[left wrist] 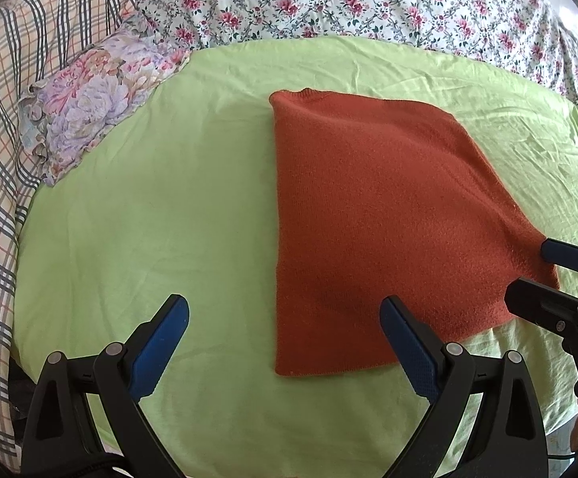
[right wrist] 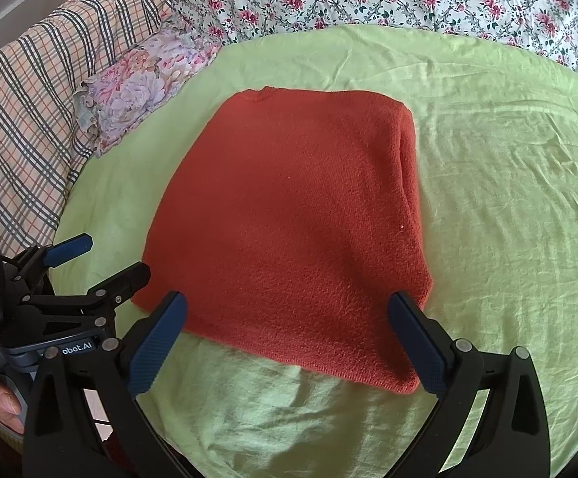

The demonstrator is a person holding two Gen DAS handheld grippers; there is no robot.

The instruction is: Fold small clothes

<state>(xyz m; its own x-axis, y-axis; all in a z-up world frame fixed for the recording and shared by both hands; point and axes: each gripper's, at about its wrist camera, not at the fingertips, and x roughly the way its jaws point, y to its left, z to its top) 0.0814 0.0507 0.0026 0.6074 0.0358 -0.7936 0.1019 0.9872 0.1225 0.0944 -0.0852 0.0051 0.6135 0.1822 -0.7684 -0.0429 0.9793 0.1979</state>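
A folded rust-red knit garment [right wrist: 289, 223] lies on the green sheet [right wrist: 508, 199]. Left tongs [left wrist: 285, 318] and right tongs [right wrist: 289, 314] both gape wide, holding nothing.

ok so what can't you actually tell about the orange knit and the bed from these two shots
- Orange knit garment: its type, sleeves and number of folded layers are hidden under its own top layer in both views.
- Its near right corner: covered by the right gripper finger in the right wrist view.
- Green sheet: what lies beneath it is covered.
- Left gripper: open above the sheet; its height cannot be judged.
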